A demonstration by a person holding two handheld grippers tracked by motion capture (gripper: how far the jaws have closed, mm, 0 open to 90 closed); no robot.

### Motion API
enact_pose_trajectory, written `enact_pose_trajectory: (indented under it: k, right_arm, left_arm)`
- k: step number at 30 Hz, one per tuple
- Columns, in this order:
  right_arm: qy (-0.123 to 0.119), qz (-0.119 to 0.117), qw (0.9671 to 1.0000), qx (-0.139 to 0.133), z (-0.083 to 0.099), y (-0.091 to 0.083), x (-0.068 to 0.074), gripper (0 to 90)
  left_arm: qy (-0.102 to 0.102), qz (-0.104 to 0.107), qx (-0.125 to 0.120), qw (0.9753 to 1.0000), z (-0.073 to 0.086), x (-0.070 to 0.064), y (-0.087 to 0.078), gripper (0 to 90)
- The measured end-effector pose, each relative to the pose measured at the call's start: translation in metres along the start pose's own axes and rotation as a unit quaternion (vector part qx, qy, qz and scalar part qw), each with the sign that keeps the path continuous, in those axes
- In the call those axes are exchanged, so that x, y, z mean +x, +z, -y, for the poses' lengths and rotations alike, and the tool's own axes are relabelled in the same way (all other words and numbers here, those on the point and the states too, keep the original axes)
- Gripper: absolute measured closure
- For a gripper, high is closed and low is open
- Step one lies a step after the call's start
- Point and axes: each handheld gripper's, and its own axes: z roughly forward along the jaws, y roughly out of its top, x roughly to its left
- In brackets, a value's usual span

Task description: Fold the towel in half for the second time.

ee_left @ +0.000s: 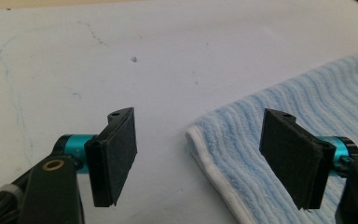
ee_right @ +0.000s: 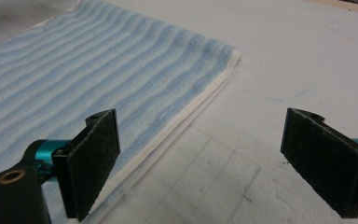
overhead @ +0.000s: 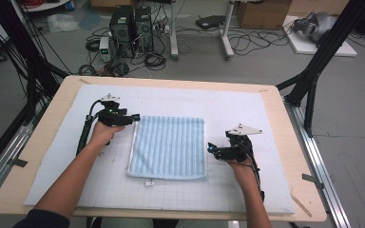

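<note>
From above, a folded blue towel lies mid-mat, left gripper at its far-left corner, right gripper by its right edge. In the left gripper view, wide-open empty jaws straddle the towel's corner. In the right gripper view, jaws gape empty over the towel's edge.

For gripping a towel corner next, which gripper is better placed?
Left, probably: the left gripper has open jaws either side of the towel corner. The right gripper, also open, sits beside a long edge.
</note>
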Motion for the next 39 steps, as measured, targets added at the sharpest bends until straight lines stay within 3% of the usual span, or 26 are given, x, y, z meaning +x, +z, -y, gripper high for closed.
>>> enact_pose_trajectory:
  k: [2,7,12,21,30,35,39]
  right_arm:
    - [-0.001,0.000,1.0000,0.000,0.000,0.000,0.000,11.0]
    - [-0.001,-0.002,1.0000,0.004,0.000,0.001,0.000,10.9]
    - [0.004,-0.001,1.0000,0.008,0.001,0.002,0.000,11.0]
    - [0.000,0.000,0.9999,0.012,0.002,0.003,0.001,11.0]
    - [0.006,-0.004,0.9998,0.017,0.001,0.009,-0.002,11.0]
    - [0.021,-0.001,0.9997,0.015,-0.013,0.020,-0.009,11.0]
    - [0.022,-0.007,0.9989,0.040,-0.028,0.040,-0.018,11.0]
  left_arm:
    - [0.019,-0.002,-0.003,0.9998,0.001,-0.001,0.005,36.3]
    - [0.051,0.001,0.032,0.9982,0.002,-0.006,0.022,40.5]
    - [0.082,0.009,0.041,0.9957,0.004,-0.013,0.030,49.8]
    - [0.080,0.036,0.045,0.9952,0.005,-0.015,0.028,78.9]
    - [0.061,0.045,0.039,0.9964,0.005,-0.012,0.027,82.3]
    - [0.055,0.046,0.041,0.9966,0.004,-0.012,0.026,82.4]
    - [0.051,0.046,0.040,0.9968,0.003,-0.012,0.025,82.8]
